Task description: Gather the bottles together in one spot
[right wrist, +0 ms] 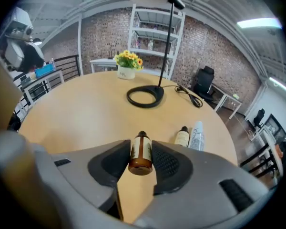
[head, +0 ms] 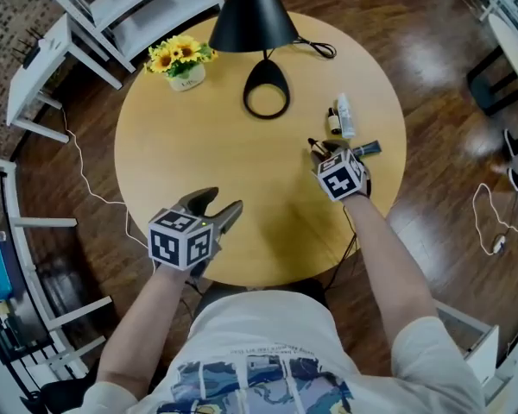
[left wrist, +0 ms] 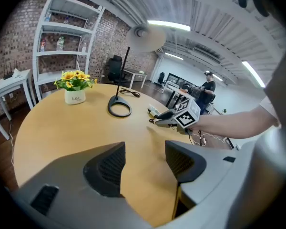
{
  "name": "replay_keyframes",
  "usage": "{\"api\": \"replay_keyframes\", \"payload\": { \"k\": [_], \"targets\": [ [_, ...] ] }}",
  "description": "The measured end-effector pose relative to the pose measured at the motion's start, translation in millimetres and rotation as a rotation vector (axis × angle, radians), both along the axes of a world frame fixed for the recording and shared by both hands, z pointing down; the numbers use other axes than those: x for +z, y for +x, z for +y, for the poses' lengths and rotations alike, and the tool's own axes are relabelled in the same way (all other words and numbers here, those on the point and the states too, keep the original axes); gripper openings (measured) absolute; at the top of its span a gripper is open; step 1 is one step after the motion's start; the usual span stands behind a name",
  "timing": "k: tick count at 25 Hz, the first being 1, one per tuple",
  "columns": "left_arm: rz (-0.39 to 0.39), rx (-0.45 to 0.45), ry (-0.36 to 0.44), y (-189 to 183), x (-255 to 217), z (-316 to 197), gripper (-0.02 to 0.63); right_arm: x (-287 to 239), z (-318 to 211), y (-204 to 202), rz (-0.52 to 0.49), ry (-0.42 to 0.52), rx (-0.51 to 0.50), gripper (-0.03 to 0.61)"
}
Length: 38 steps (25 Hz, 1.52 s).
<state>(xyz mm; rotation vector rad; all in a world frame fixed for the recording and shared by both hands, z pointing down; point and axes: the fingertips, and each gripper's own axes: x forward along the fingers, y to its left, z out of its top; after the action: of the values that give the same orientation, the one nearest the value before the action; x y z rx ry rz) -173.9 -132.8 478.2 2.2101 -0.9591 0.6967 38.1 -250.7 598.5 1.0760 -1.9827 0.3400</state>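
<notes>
Brown bottle (right wrist: 140,155) sits, seemingly gripped, between jaws of the right gripper (right wrist: 141,148).

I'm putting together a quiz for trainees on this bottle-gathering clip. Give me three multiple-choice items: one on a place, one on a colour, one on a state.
1. In the head view, where does the sunflower pot stand?
A) left of the lamp base
B) on the floor
C) on a shelf

2. What colour is the bottle in the right gripper?
A) blue
B) brown
C) green

3. How is the left gripper?
A) shut on a bottle
B) shut on a cord
C) open, empty

Key:
1 A: it sits left of the ring-shaped base.
2 B: brown glass shows between the jaws.
3 C: its jaws stand apart with nothing between them.
</notes>
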Motion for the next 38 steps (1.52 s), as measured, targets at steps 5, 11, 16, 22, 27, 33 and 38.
{"api": "replay_keyframes", "payload": {
  "k": [5, 11, 16, 22, 27, 33, 38],
  "targets": [
    [0.119, 0.044, -0.059, 32, -2, -24, 0.253, -55, 30, -31, -0.115, 0.114, -0.008, 0.152],
    [0.482, 0.058, -0.33, 86, -9, -36, 0.224, -121, 76, -58, -0.266, 0.232, -0.015, 0.152],
    [0.819, 0.0, -0.544, 114, -26, -61, 0.192, -153, 99, -66, -0.3, 0.311, -0.034, 0.152],
    [0.82, 0.108, -0.594, 142, -28, -46, 0.163, -158, 110, -66, -0.318, 0.338, -0.051, 0.152],
    [0.787, 0.121, -0.571, 143, -29, -46, 0.08, -160, 111, -67, -0.317, 0.352, -0.074, 0.152],
    [0.602, 0.302, -0.318, 149, -44, -39, 0.074, -150, 112, -64, -0.318, 0.34, -0.096, 0.156],
    [0.456, 0.405, -0.08, 146, -55, -43, 0.071, -149, 113, -59, -0.356, 0.335, -0.066, 0.161]
  ]
}}
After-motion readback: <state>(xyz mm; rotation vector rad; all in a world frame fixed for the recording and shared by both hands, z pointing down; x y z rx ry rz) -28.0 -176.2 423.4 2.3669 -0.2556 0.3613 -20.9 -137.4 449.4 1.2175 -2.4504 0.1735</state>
